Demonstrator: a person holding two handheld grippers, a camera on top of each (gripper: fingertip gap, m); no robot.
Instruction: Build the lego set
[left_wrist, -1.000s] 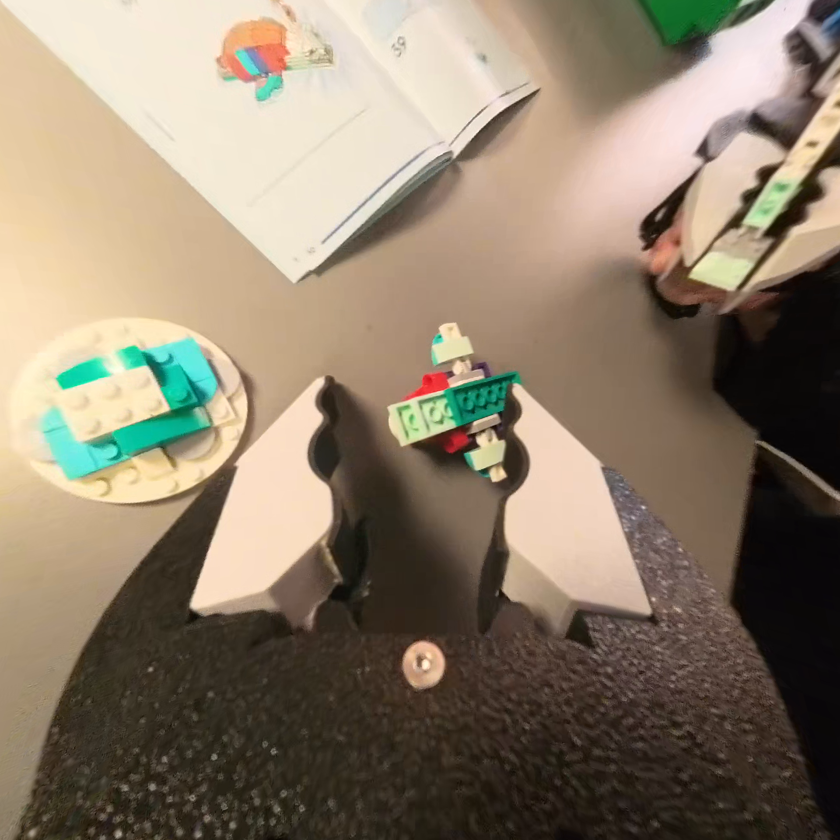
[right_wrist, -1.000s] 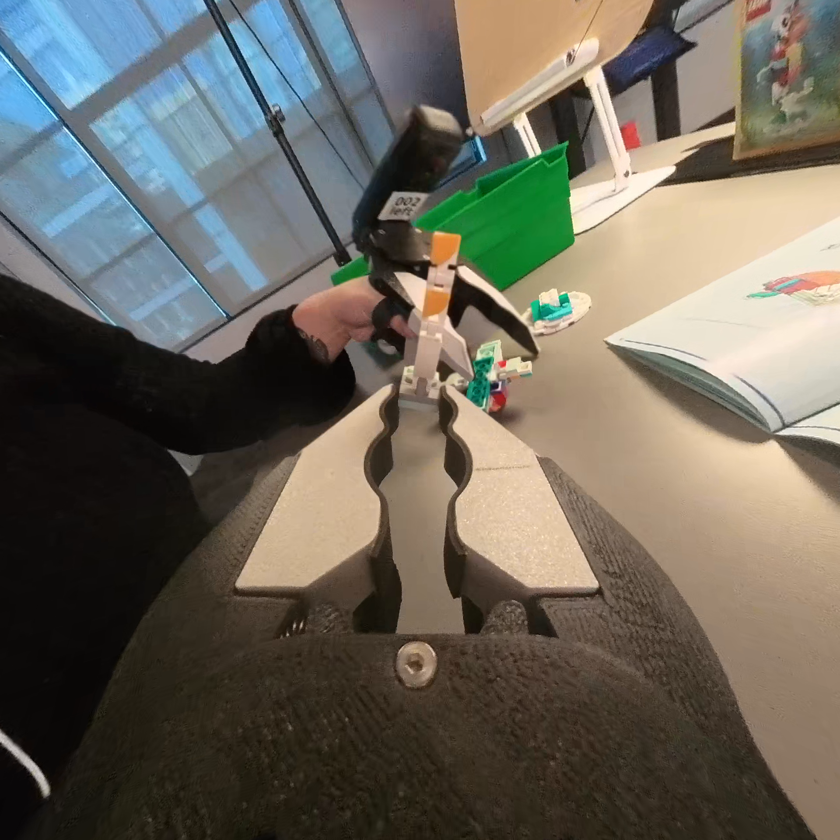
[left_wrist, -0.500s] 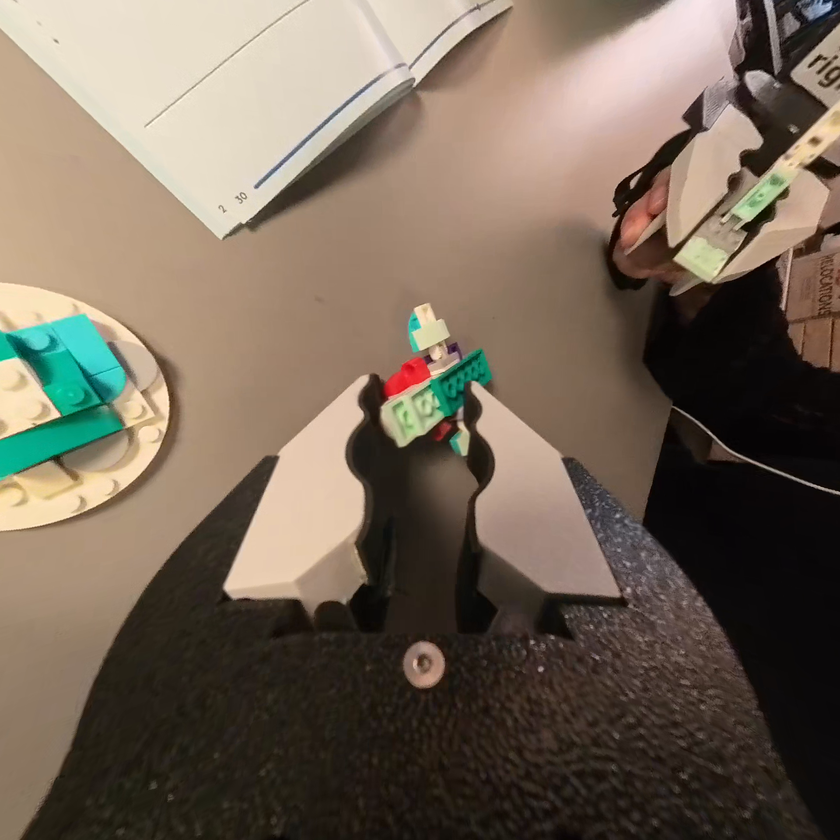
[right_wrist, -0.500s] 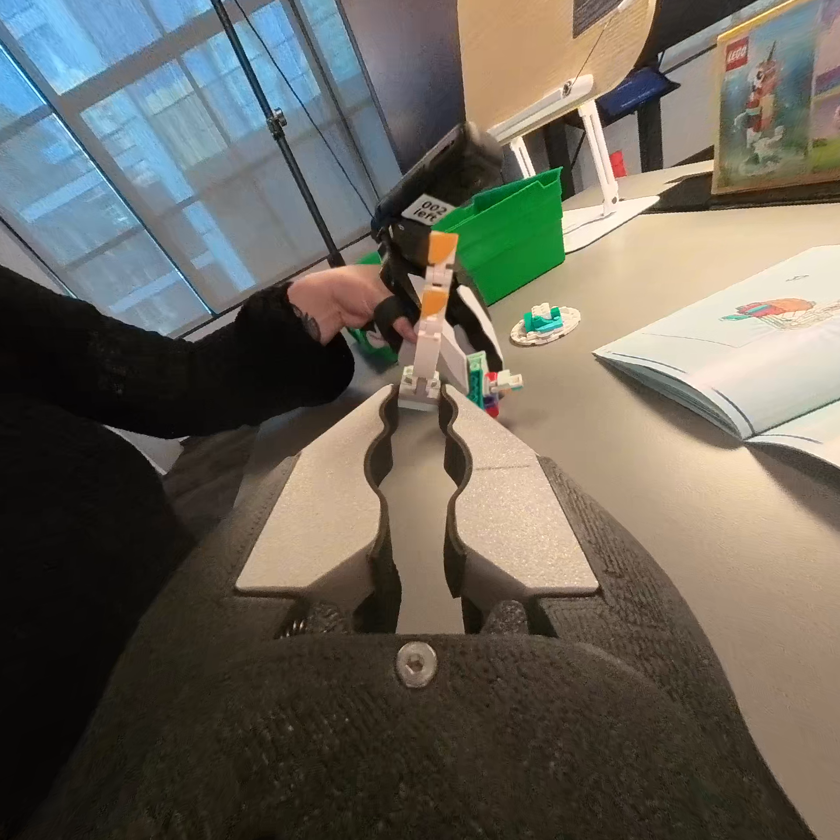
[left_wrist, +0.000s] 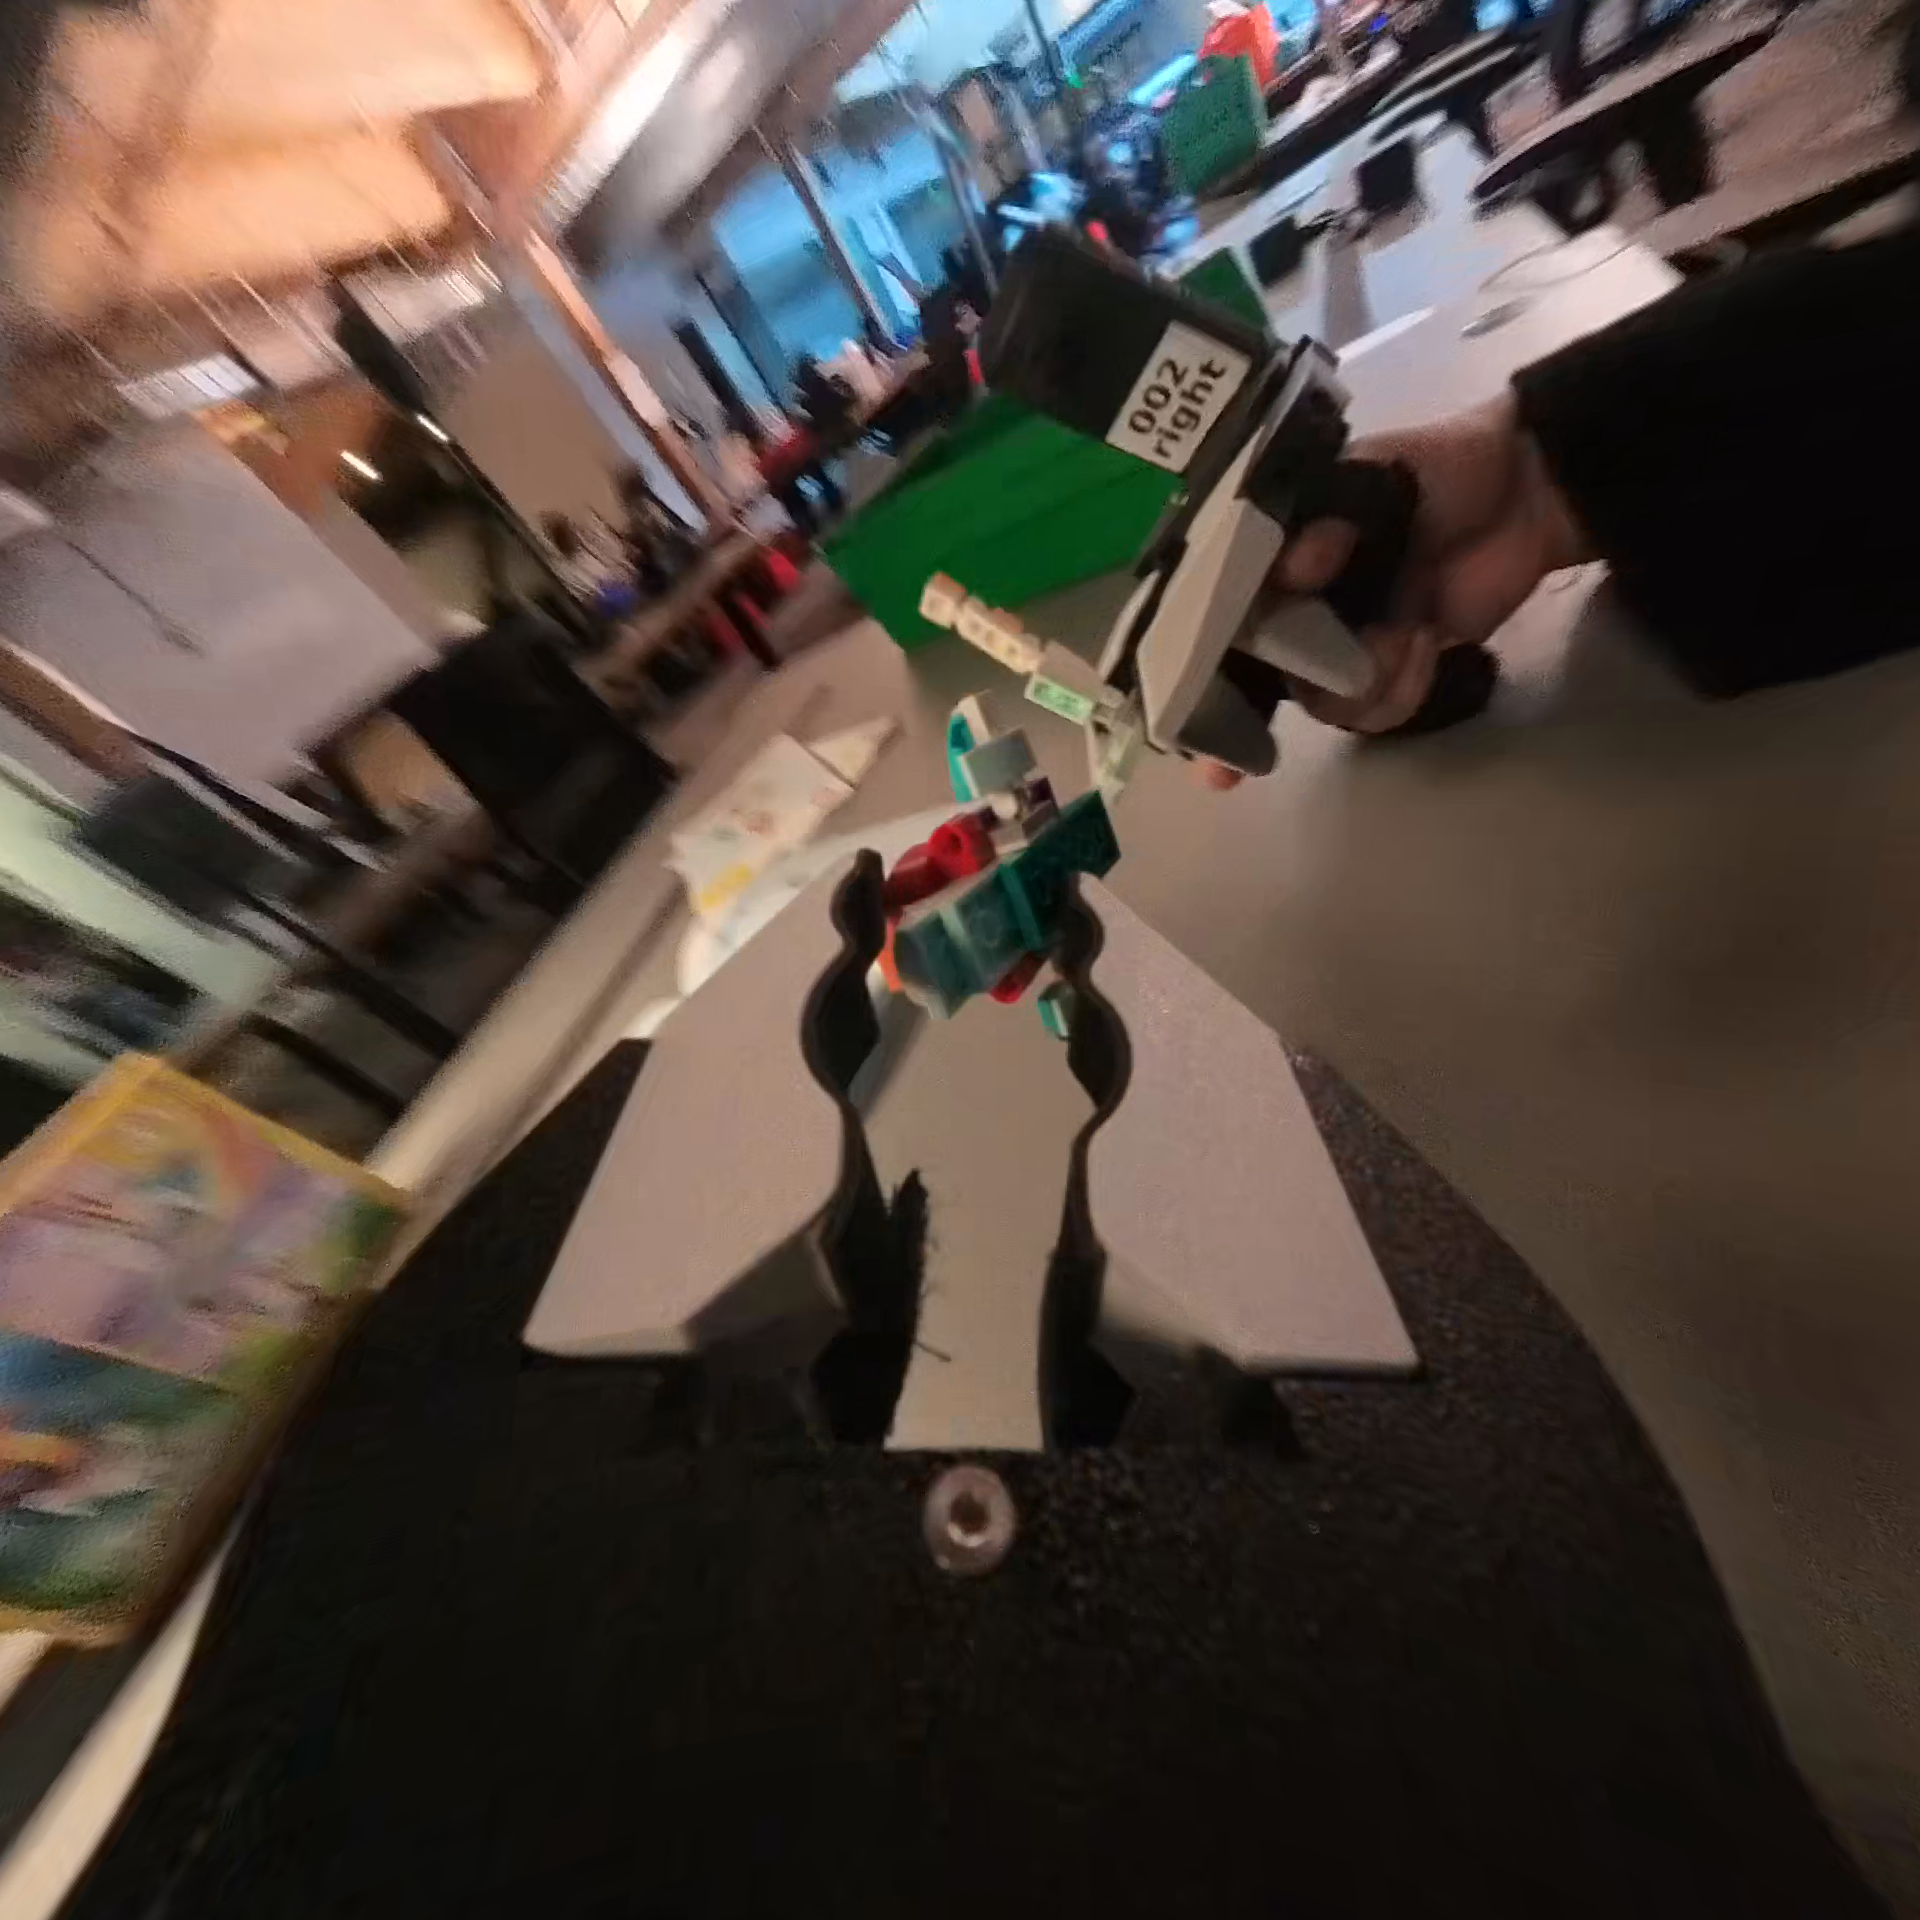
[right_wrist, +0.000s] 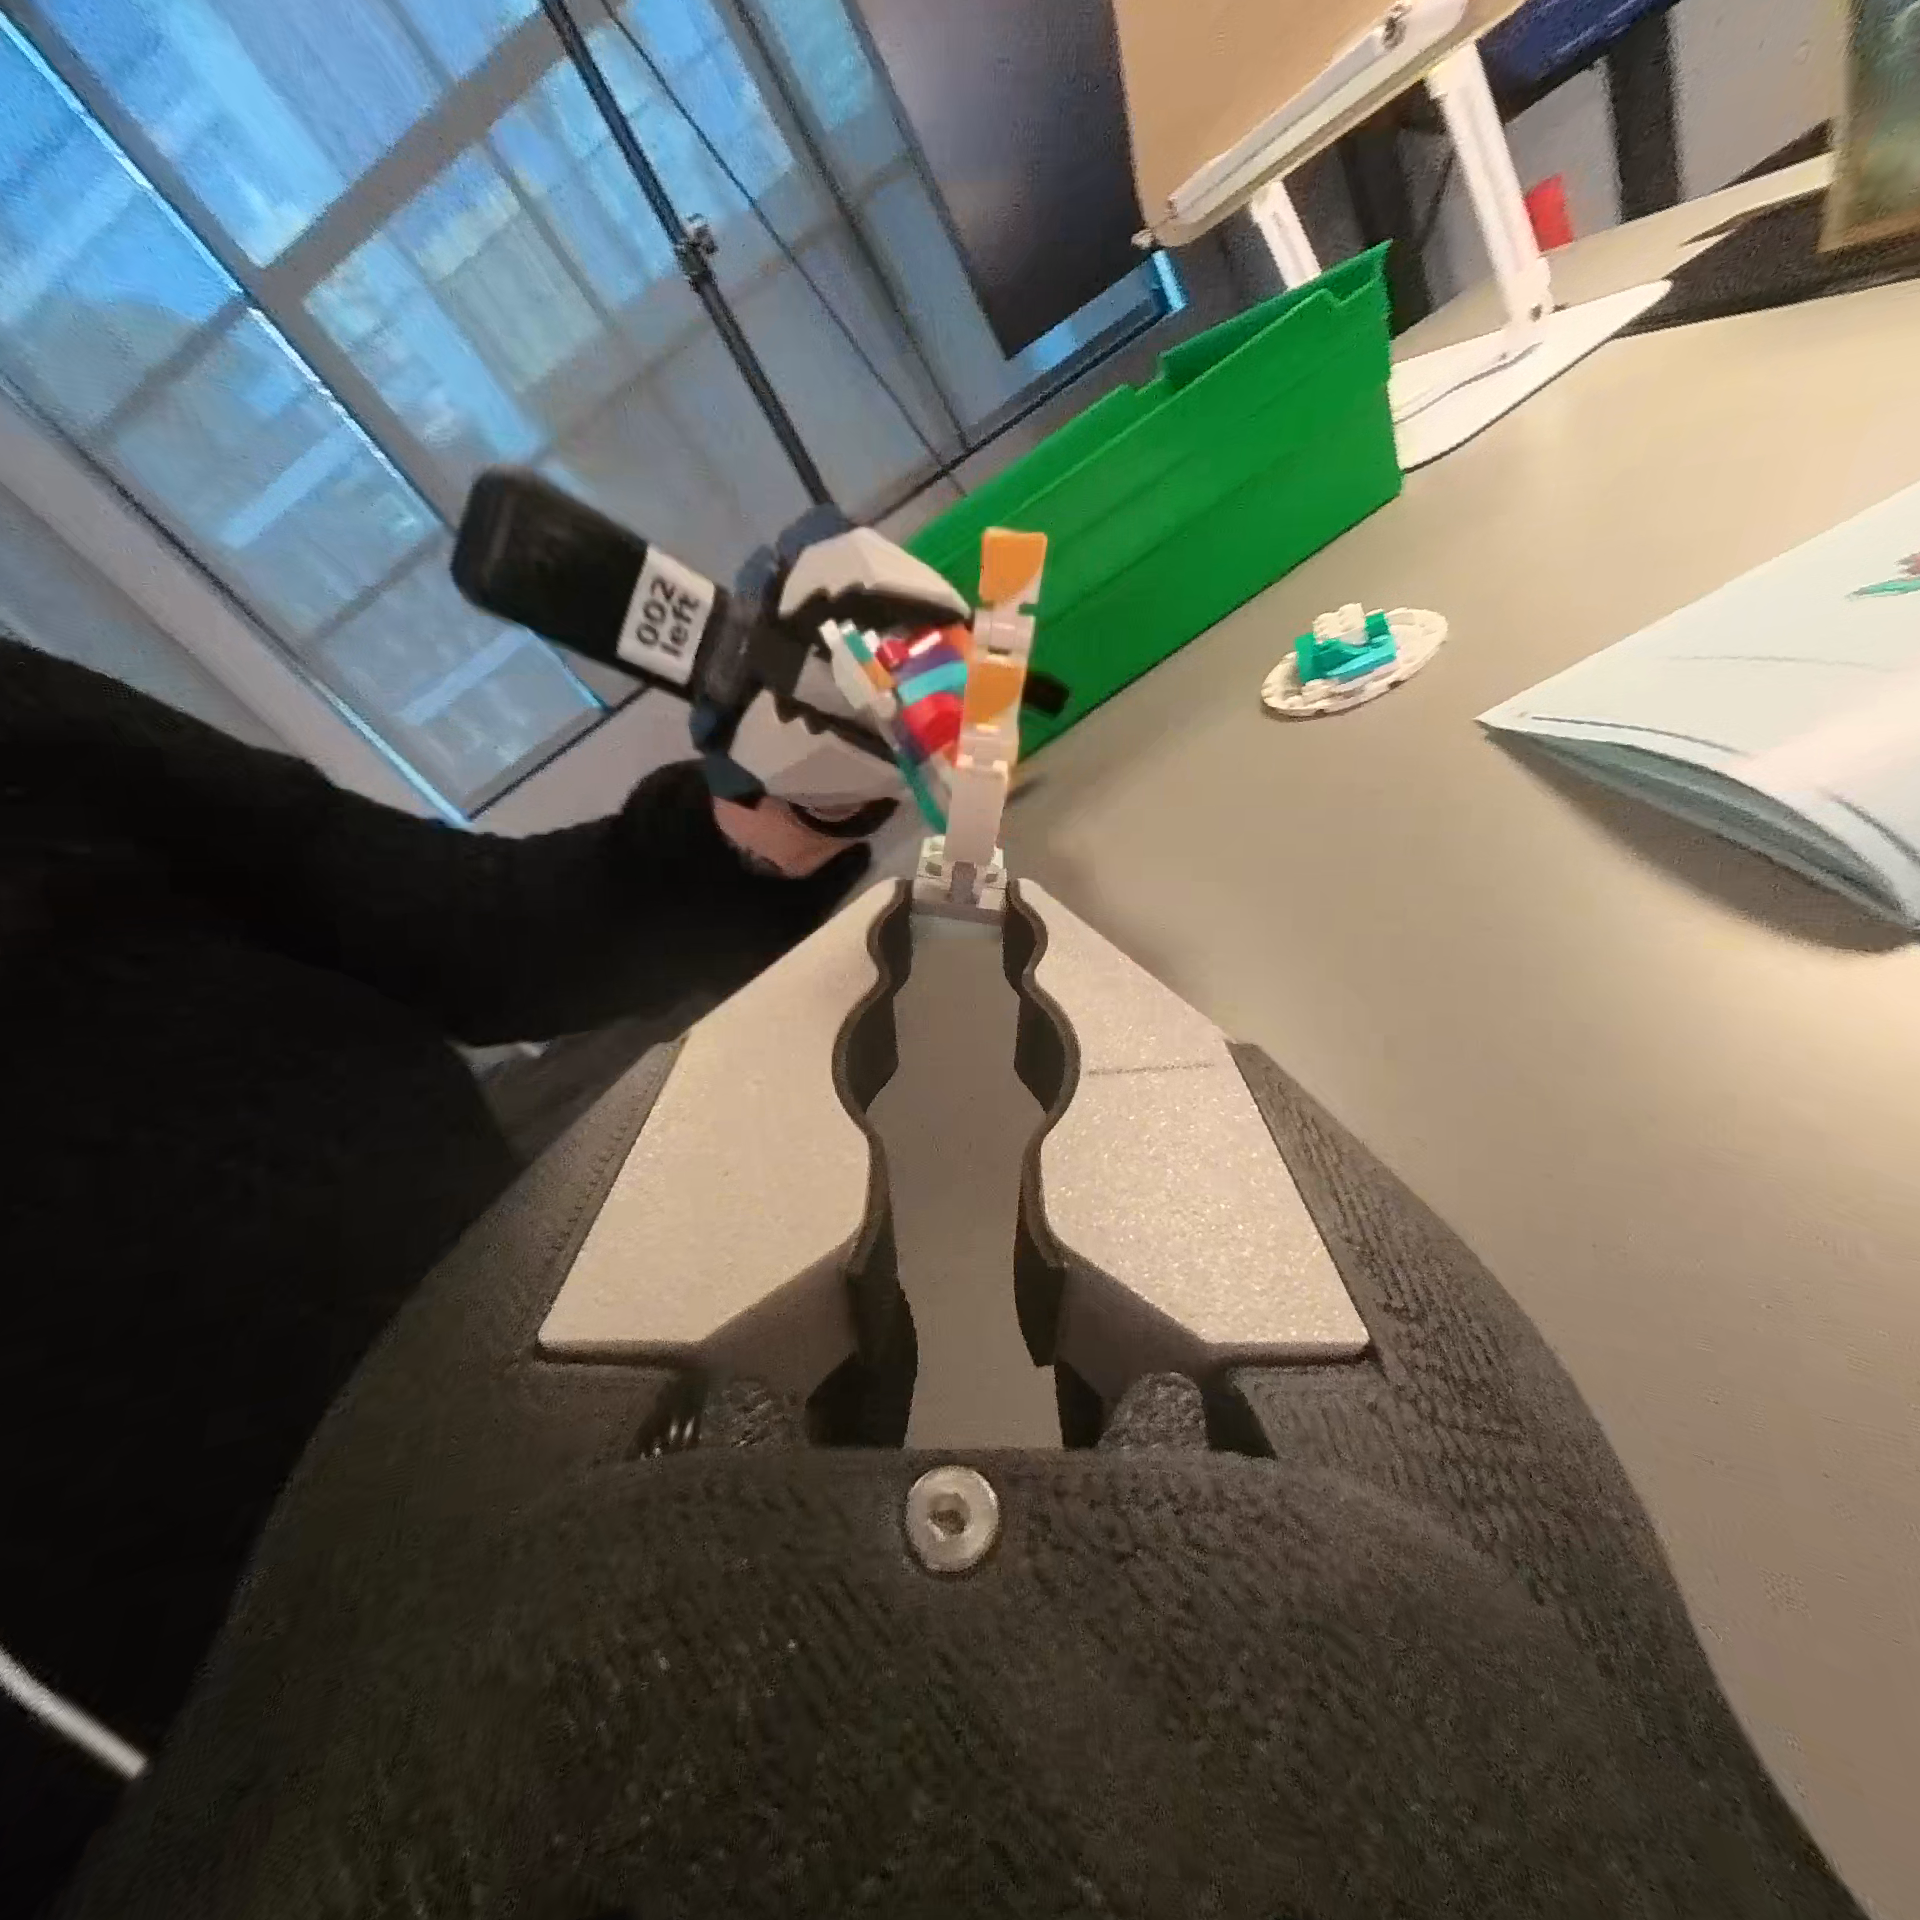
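My left gripper (left_wrist: 971, 940) is shut on a small teal, red and pale green lego body (left_wrist: 987, 904) and holds it up off the table. It also shows in the right wrist view (right_wrist: 920, 691), with the left gripper's grey fingers (right_wrist: 831, 748) around it. My right gripper (right_wrist: 961, 888) is shut on the base of a long white and orange lego strip (right_wrist: 992, 707) that stands up from its tips. In the left wrist view the strip (left_wrist: 1003, 629) sticks out of the right gripper (left_wrist: 1117, 717), just above and behind the body.
A green bin (right_wrist: 1174, 540) stands at the back of the grey table (right_wrist: 1455, 987). A round white plate with teal bricks (right_wrist: 1351, 655) sits beside an open instruction booklet (right_wrist: 1745, 748). A colourful lego box (left_wrist: 135, 1392) lies at the left. The grippers' ends are close to 6 centimetres from one another.
My left gripper has shut on the lego body, lifted it off the table and tilted up toward the right gripper. The right gripper still holds the strip, now close to the body.
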